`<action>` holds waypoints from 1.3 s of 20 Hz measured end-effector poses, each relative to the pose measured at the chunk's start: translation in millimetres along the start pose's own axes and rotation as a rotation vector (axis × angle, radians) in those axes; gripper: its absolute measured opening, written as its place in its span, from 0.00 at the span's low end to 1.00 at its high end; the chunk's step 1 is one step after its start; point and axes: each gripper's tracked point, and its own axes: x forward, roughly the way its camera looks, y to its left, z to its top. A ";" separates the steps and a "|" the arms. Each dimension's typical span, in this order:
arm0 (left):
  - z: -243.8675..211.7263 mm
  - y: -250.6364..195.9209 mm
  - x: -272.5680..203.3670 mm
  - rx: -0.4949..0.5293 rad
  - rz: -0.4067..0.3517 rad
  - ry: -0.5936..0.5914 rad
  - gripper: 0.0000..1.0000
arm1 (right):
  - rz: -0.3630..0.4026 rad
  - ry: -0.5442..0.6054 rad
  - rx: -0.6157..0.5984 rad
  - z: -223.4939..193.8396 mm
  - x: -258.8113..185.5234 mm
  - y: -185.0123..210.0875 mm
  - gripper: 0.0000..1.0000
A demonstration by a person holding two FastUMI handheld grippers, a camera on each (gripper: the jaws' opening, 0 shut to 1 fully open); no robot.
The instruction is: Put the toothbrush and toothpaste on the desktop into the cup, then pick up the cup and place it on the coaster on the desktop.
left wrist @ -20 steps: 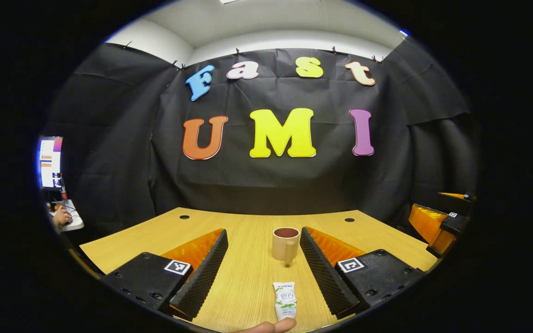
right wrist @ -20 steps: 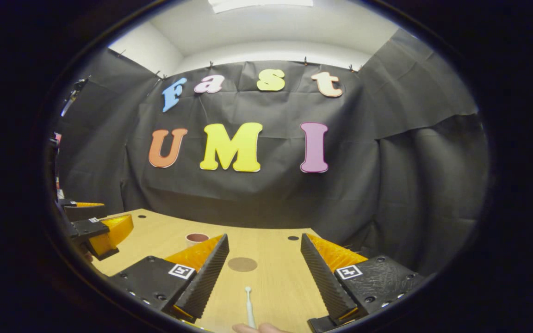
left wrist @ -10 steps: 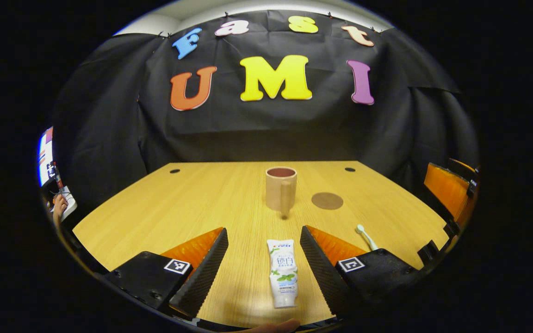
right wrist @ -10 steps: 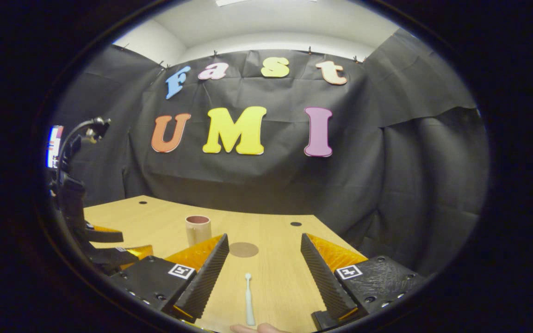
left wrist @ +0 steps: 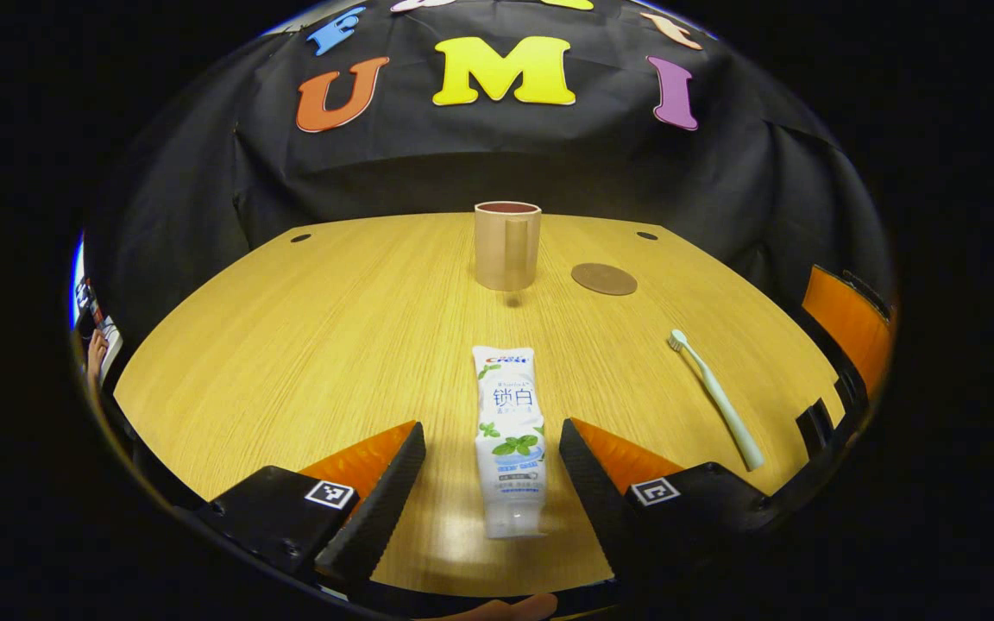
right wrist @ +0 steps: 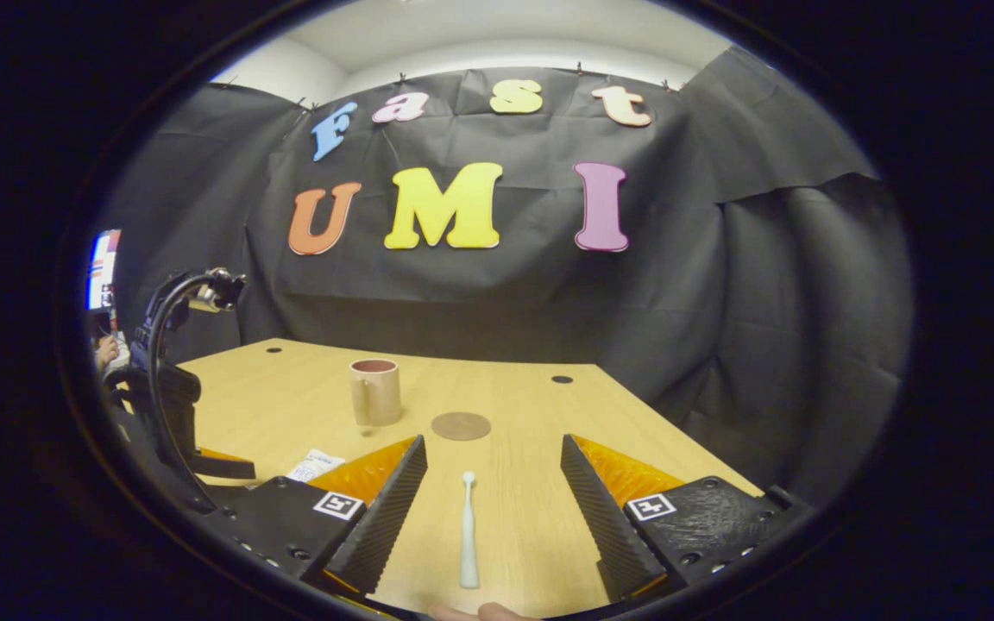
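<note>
In the left gripper view, the left gripper [left wrist: 490, 496] hangs above the wooden surface [left wrist: 324, 328] with its fingers [left wrist: 376, 509] spread wide, the toothpaste [left wrist: 509, 435] lying flat in the gap between them at lower centre and touching neither. Its cap end points toward the bottom of the frame. The cup [left wrist: 506, 245] stands upright at upper centre, handle facing the camera, with the round brown coaster [left wrist: 604, 279] just to its right. The toothbrush [left wrist: 715, 398] lies at the right of the frame, head toward the coaster, well apart from the toothpaste. A fingertip [left wrist: 506, 606] shows at the bottom edge.

In the right gripper view, the right gripper [right wrist: 490, 509] is likewise wide open, and the toothbrush [right wrist: 468, 527] lies on the surface [right wrist: 531, 483] between its fingers [right wrist: 380, 522] at lower centre, bristle end away from the camera. The coaster [right wrist: 461, 425] sits just beyond it, and the cup [right wrist: 375, 392] stands to the coaster's left. A corner of what appears to be the toothpaste [right wrist: 314, 465] peeks out at lower left, beside the dark body of the left gripper [right wrist: 171, 405], whose cable arcs overhead. A monitor [right wrist: 102, 269] glows at the far left edge.
</note>
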 end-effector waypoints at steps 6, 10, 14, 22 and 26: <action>-6.8 -4.2 8.0 0.040 0.019 0.040 0.75 | -0.005 0.005 -0.011 -3.5 2.9 -2.3 0.97; -6.7 -6.5 7.6 0.058 0.014 0.043 0.55 | -0.014 0.007 0.007 -3.7 3.8 -9.1 0.95; -4.3 -7.2 7.4 0.040 -0.008 0.024 0.56 | -0.009 0.033 0.009 -12.3 5.0 -9.0 0.97; 16.7 -4.1 -4.7 -0.010 -0.002 -0.142 0.52 | -0.002 0.177 0.013 -56.2 17.3 -5.1 0.95; 32.7 -5.8 -9.7 0.020 -0.007 -0.237 0.52 | 0.015 0.263 -0.008 -81.7 26.1 8.2 0.95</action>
